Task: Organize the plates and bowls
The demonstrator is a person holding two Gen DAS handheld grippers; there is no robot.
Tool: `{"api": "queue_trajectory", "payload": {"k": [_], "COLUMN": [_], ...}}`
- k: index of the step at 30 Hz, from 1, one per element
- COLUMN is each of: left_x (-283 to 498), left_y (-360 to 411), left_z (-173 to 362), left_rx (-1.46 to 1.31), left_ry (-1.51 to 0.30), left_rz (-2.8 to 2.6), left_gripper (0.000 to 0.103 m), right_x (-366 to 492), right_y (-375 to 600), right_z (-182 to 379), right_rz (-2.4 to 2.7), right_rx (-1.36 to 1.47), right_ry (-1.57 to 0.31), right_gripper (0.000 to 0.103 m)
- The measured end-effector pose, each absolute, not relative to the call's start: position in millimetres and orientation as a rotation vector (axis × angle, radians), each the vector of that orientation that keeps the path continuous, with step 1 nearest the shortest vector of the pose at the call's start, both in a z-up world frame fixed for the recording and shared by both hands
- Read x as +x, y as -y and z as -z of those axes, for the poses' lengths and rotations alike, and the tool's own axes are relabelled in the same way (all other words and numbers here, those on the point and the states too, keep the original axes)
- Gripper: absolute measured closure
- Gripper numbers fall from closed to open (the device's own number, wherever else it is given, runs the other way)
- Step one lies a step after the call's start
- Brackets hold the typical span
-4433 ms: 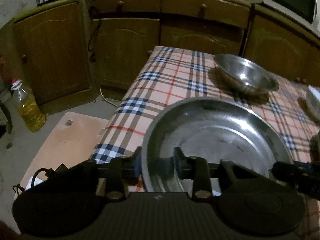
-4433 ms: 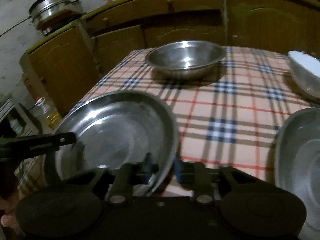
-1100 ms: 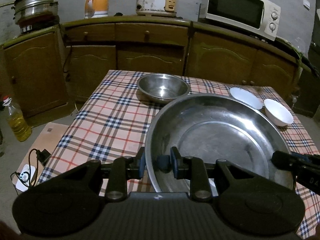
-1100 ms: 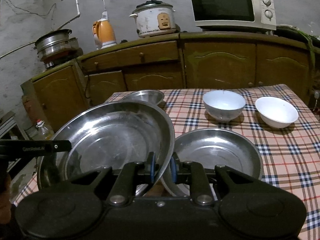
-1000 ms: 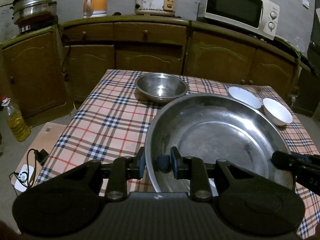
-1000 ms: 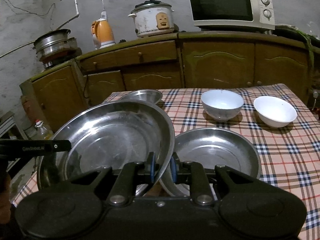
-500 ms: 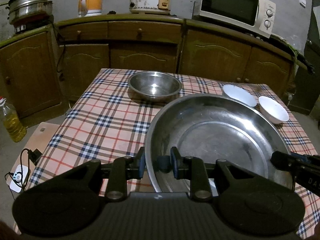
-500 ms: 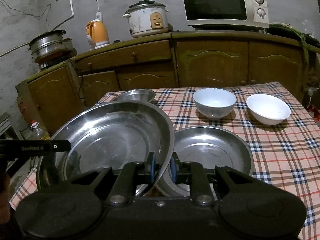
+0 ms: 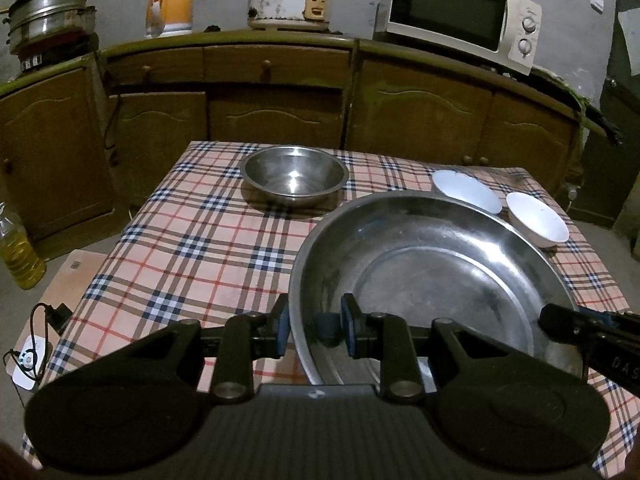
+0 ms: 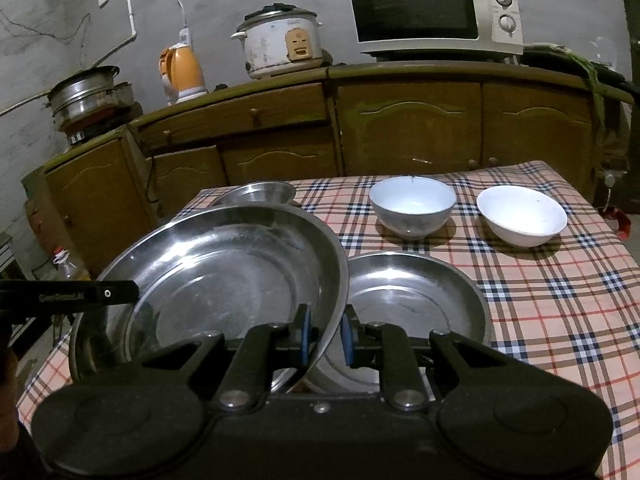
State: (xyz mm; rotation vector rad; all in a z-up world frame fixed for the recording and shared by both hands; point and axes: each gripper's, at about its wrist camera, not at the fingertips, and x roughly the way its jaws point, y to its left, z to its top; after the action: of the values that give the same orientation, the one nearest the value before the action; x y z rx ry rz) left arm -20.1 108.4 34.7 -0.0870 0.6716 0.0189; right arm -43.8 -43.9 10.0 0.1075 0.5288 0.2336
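A large steel plate (image 9: 432, 280) is held up over the checked tablecloth (image 9: 192, 248) by both grippers. My left gripper (image 9: 316, 326) is shut on its left rim. My right gripper (image 10: 326, 334) is shut on its right rim, where the large plate (image 10: 224, 280) overlaps the left edge of a smaller steel plate (image 10: 412, 300) lying on the table. A steel bowl (image 9: 294, 176) stands at the far left of the table. A pale bowl (image 10: 412, 204) and a white bowl (image 10: 520, 212) sit at the far right.
Brown cabinets (image 9: 276, 92) run behind the table, carrying a microwave (image 10: 432, 12), a rice cooker (image 10: 280, 42), an orange kettle (image 10: 182, 68) and stacked steel pots (image 10: 86, 88). An oil bottle (image 9: 18, 252) and a power strip (image 9: 28, 360) are on the floor at the left.
Since the earliest frames both grippers have lifted the large steel plate from the table's near left corner and carried it right, beside the smaller plate. Over the last second it hardly moved.
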Motion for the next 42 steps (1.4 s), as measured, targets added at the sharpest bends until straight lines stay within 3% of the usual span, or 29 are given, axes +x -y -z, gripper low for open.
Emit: {"api": "queue_trajectory", "payload": {"k": [42], "left_x": [4.9], "left_y": [-57.2], "left_z": [-28.8], "left_rx": [-0.038], "left_ry": [-0.676], "left_rz": [0.07], "left_gripper": [0.077], "right_x": [-43.1], "right_y": [98.3], "right_z": [-0.4], "right_rz": [-0.106], "right_rx": [0.182], "right_ry": [-0.523], "right_gripper": [0.081]}}
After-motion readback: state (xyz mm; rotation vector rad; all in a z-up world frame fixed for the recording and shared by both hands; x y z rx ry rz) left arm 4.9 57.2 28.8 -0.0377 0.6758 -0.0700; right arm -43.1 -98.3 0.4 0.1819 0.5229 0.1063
